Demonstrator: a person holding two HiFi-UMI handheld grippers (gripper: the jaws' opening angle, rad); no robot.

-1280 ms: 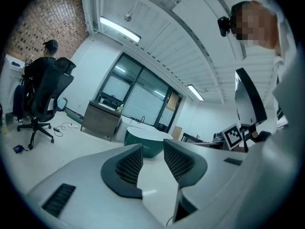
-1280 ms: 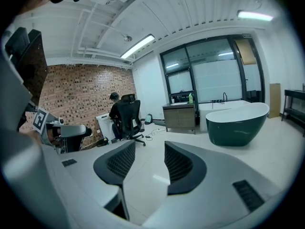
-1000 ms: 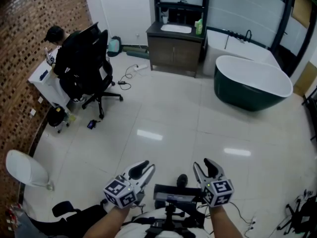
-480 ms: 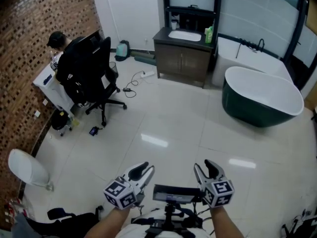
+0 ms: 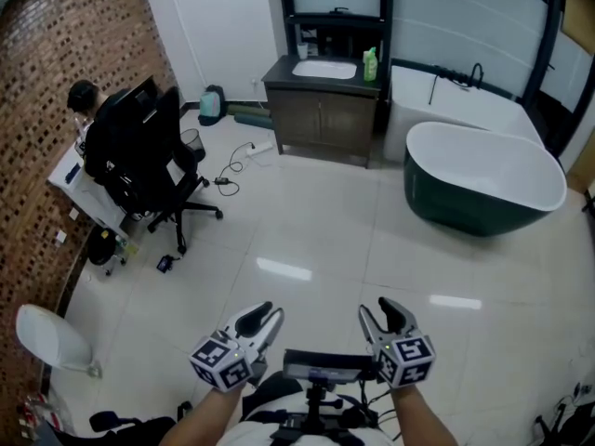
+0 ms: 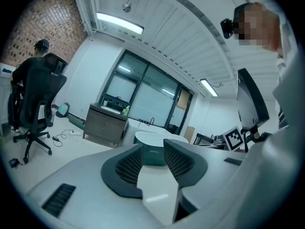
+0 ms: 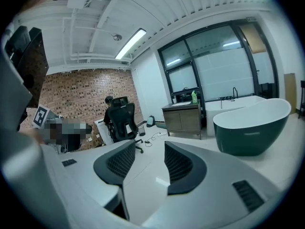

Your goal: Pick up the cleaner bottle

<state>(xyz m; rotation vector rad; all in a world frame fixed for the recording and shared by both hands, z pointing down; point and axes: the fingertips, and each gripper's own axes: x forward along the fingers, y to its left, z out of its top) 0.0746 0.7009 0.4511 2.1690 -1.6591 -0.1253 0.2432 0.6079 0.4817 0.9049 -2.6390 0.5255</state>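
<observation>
The green cleaner bottle [image 5: 371, 64] stands on the dark vanity top [image 5: 321, 100], to the right of the white basin, far across the room. It shows small in the right gripper view [image 7: 194, 97] and the left gripper view [image 6: 126, 110]. My left gripper [image 5: 268, 314] [image 6: 153, 149] is held low near my body, its jaws close together with nothing between them. Beside it, my right gripper [image 5: 379, 308] [image 7: 150, 149] has its jaws apart and empty. Both point across the tiled floor toward the vanity.
A dark green bathtub [image 5: 483, 179] stands right of the vanity, with a white built-in tub [image 5: 456, 100] behind it. A person sits in a black office chair [image 5: 139, 151] at a white desk on the left. Cables [image 5: 237, 156] trail over the floor. A white rounded object [image 5: 51, 337] sits low left.
Both grippers hold the same pose at the bottom of the view while the room shifts. The vanity, tub and chair slid right and down, then back left.
</observation>
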